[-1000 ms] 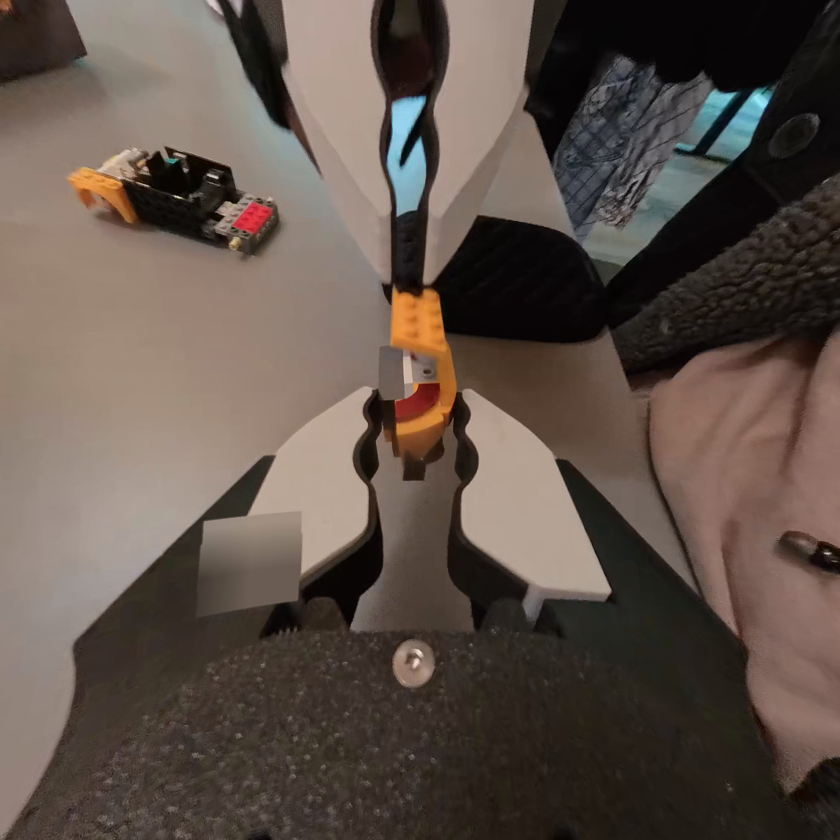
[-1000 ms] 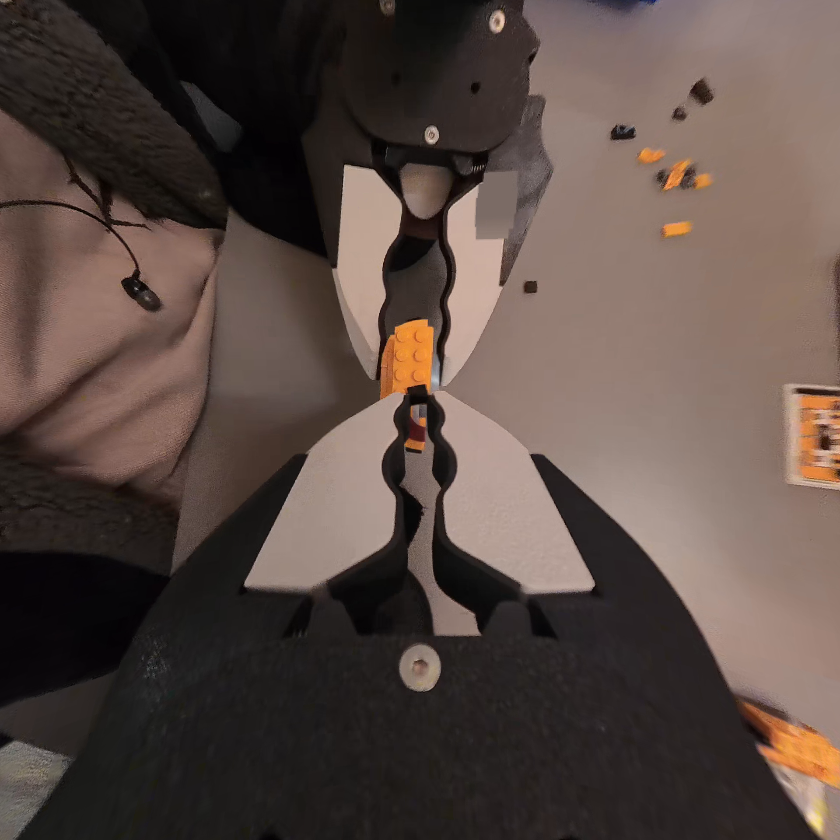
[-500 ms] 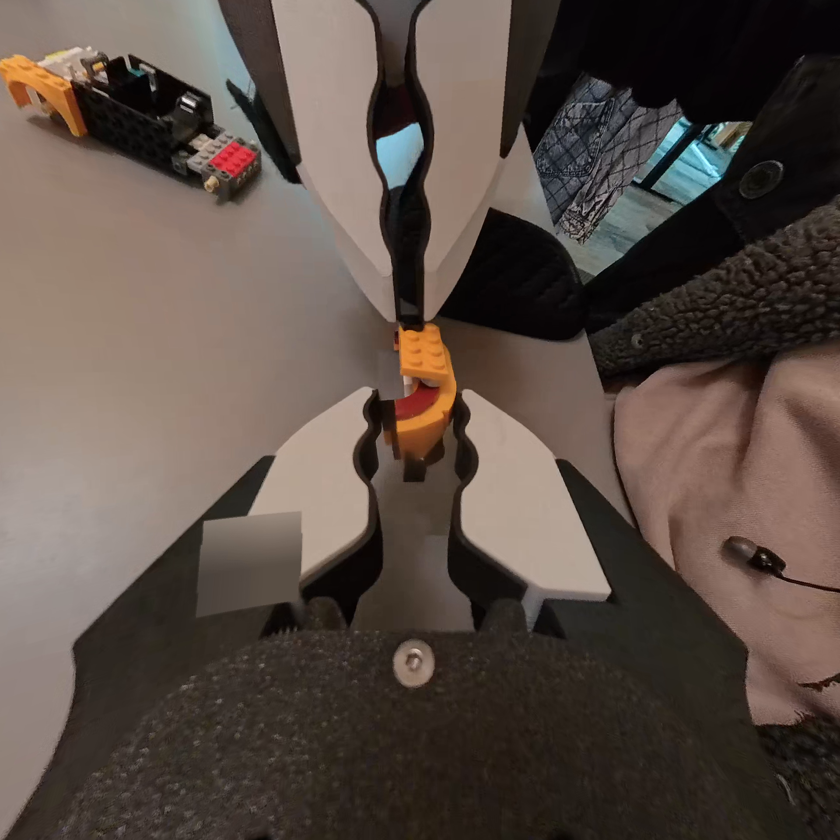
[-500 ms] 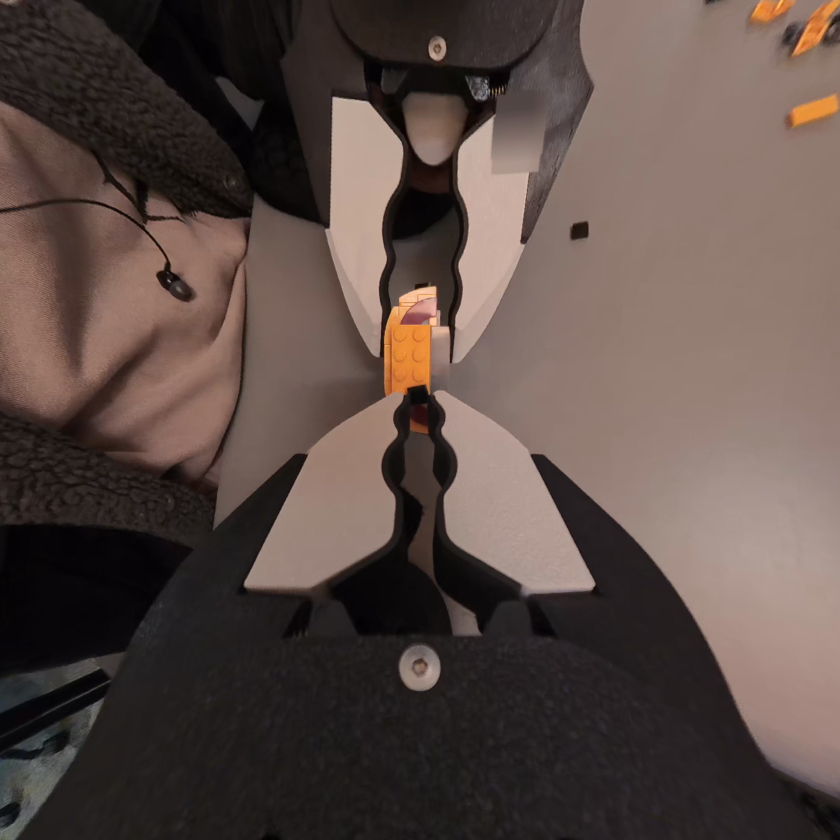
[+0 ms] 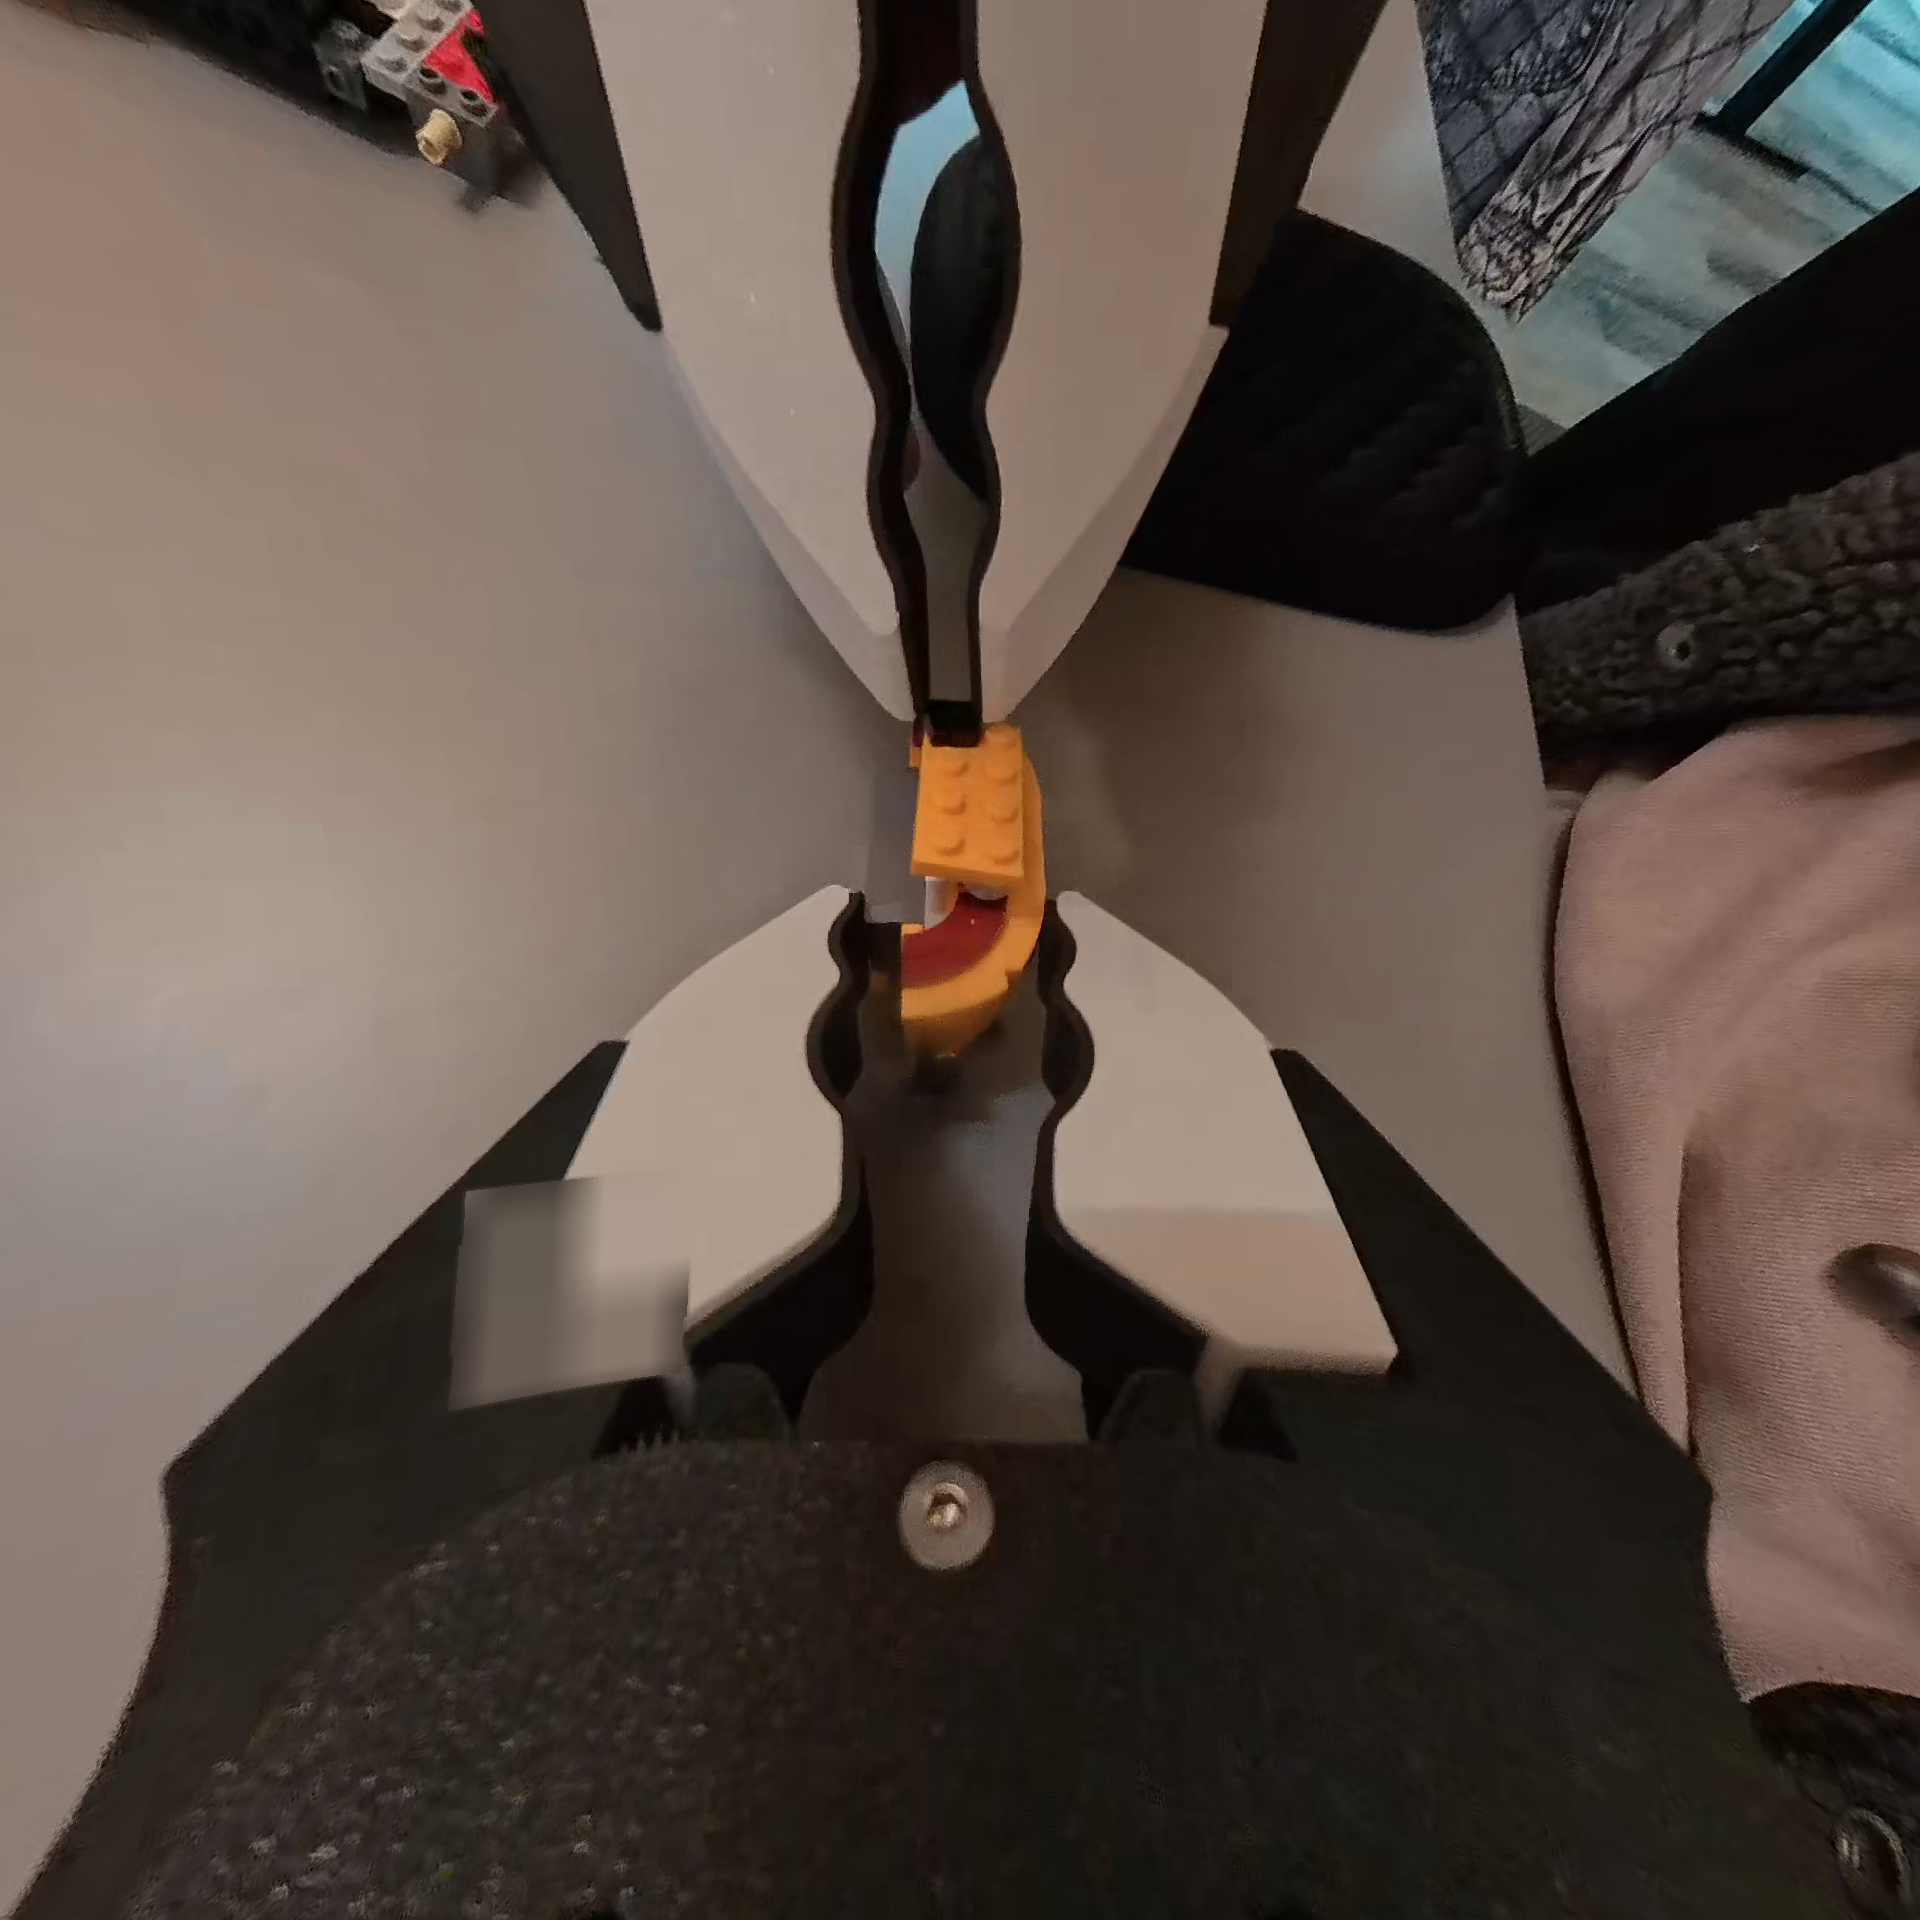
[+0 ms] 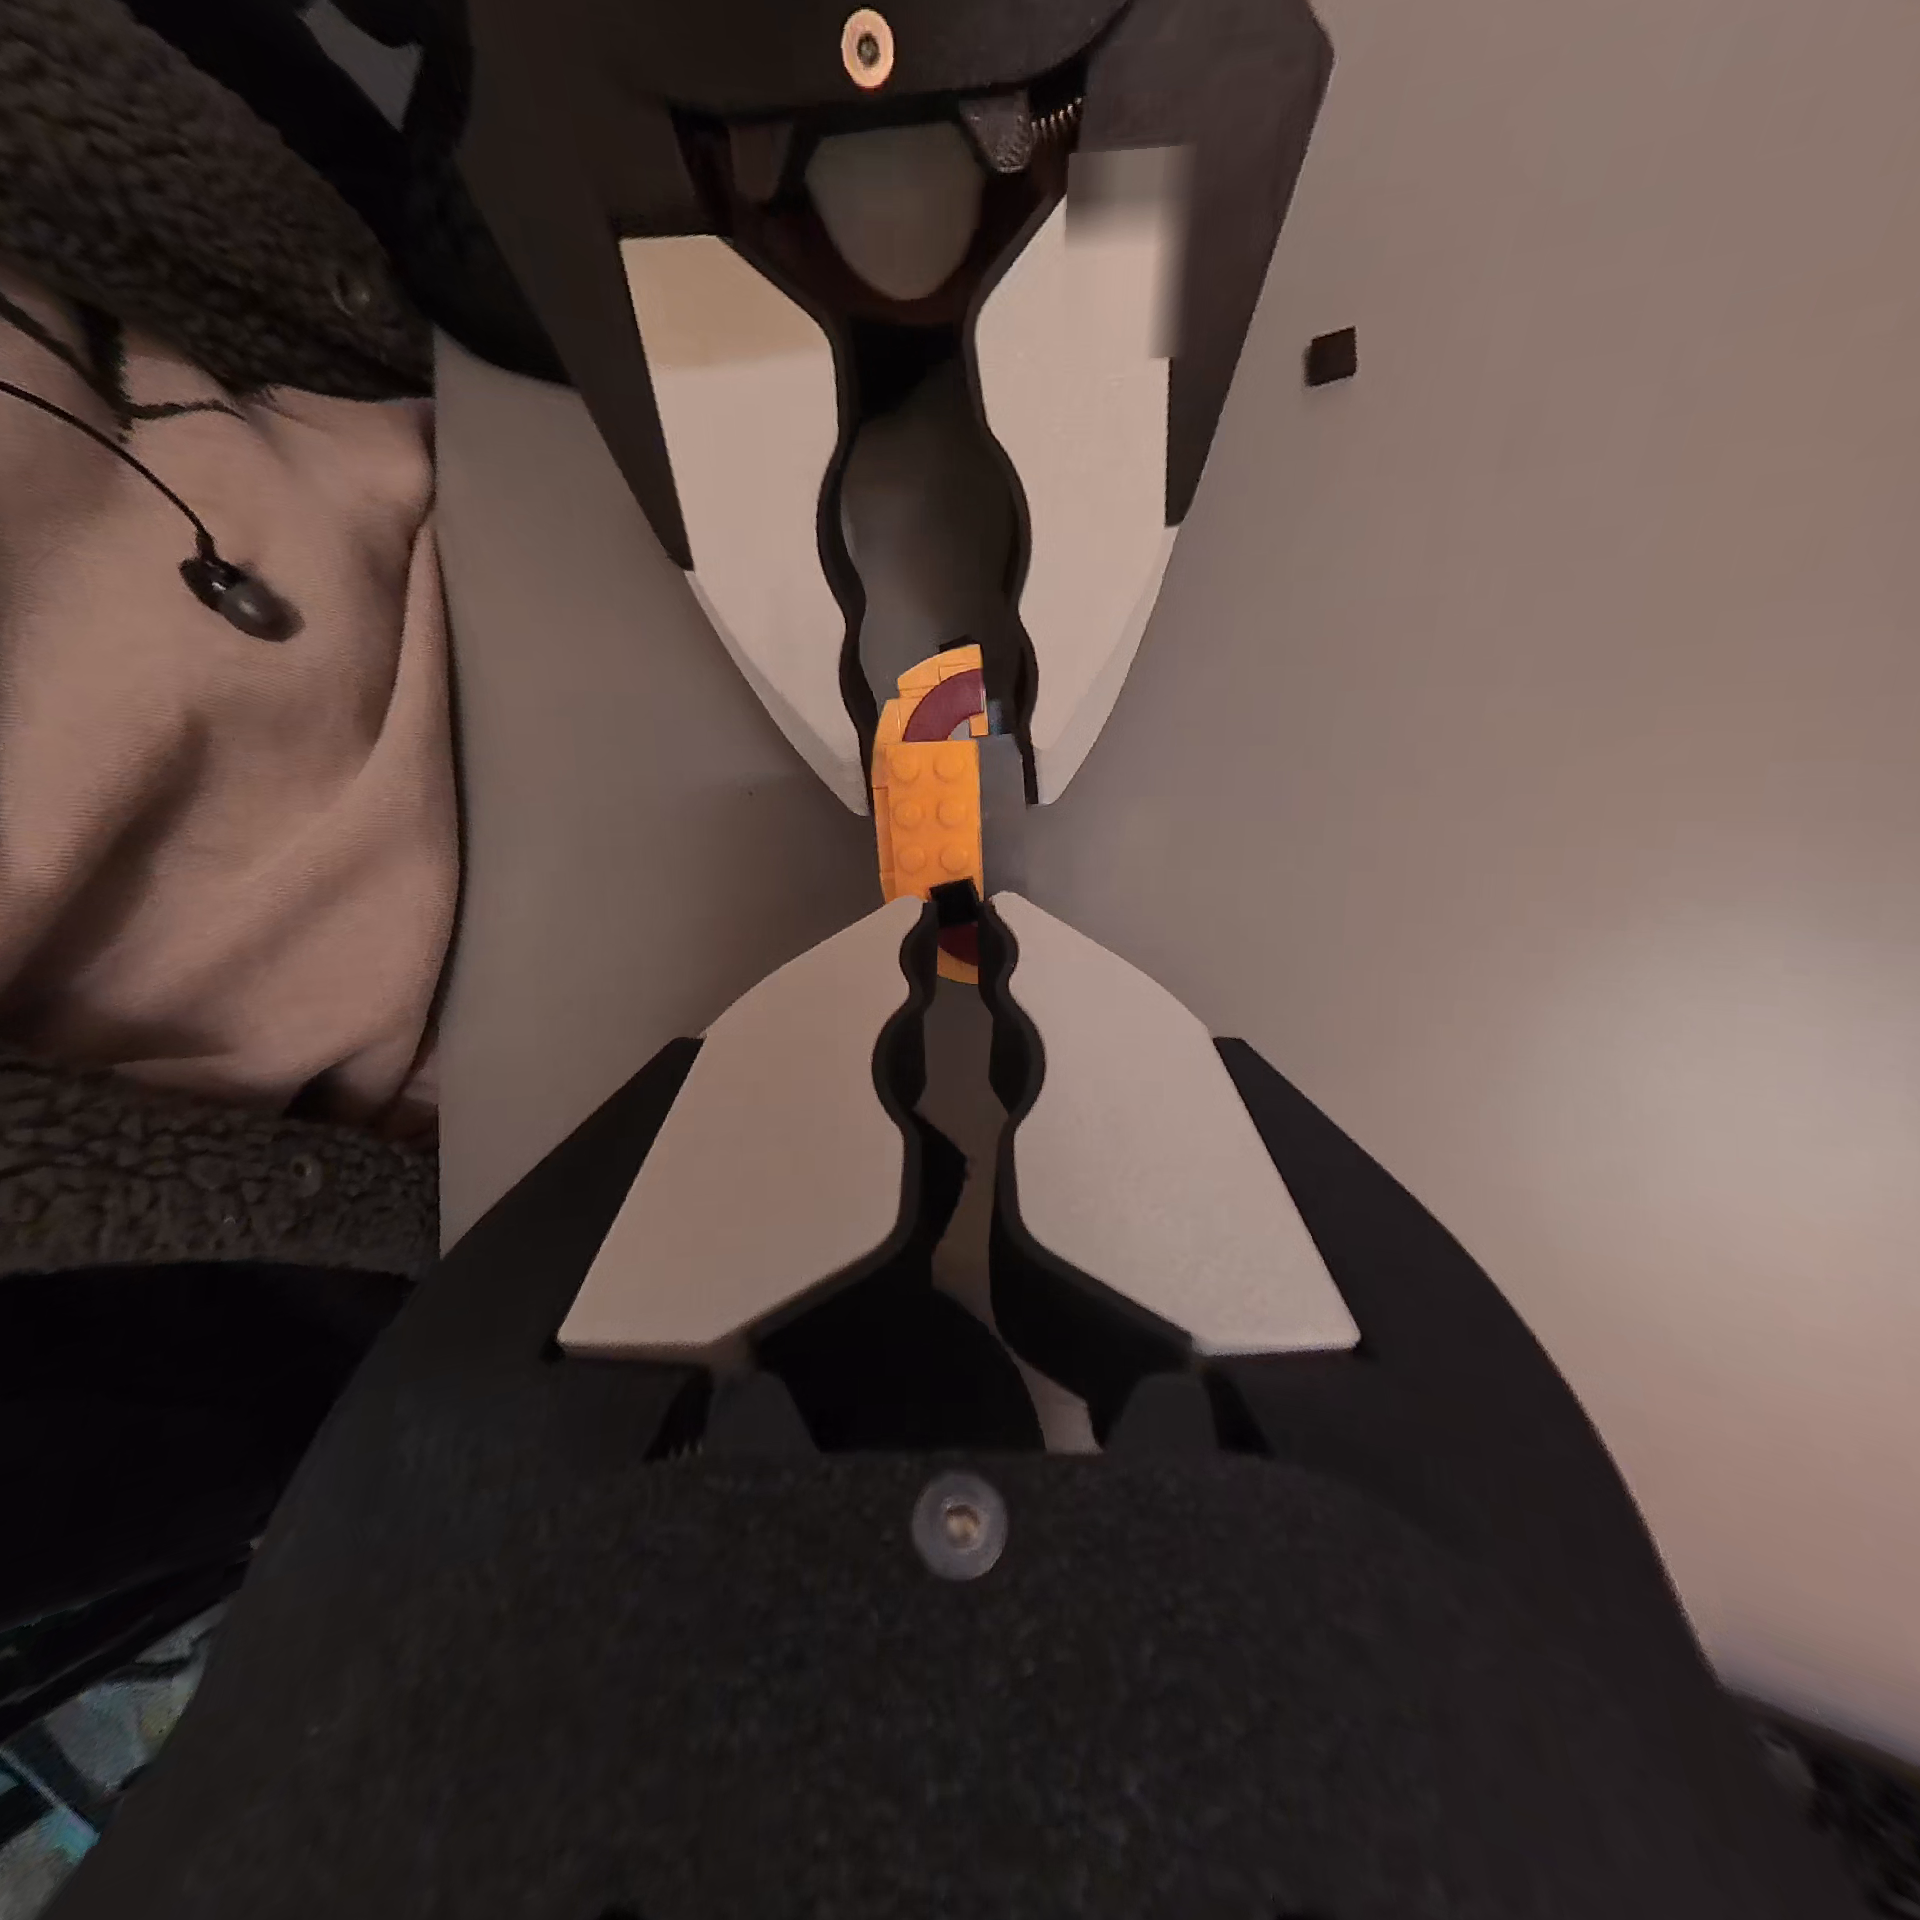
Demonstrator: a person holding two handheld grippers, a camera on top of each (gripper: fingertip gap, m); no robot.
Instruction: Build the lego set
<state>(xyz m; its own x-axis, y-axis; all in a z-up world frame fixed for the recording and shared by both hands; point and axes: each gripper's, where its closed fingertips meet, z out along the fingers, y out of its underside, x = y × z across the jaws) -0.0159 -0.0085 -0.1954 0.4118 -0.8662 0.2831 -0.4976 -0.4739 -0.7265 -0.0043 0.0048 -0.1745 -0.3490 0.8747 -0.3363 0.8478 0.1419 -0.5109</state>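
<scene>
My left gripper (image 5: 951,914) is shut on a small orange arch assembly (image 5: 971,831) with a dark red inner curve and a studded orange plate on top. My right gripper (image 6: 956,904) faces it tip to tip and is shut on a small black piece (image 6: 956,902), which touches the end of the orange plate (image 6: 928,821). In the left wrist view the right gripper (image 5: 948,717) comes down from the top. In the right wrist view the left gripper (image 6: 948,802) comes from the top. Both are held above the grey table (image 5: 364,727).
A partly built black, grey and red car (image 5: 416,62) sits at the top left edge. A small dark piece (image 6: 1330,356) lies on the table. A person's pink top (image 6: 208,831) and dark fleece jacket (image 5: 1745,613) are close beside the grippers. A black chair (image 5: 1340,416) is behind.
The two grippers have moved closer together, with the black piece now against the orange plate. The car has slid to the top edge of the left view. Loose orange pieces have left the right view.
</scene>
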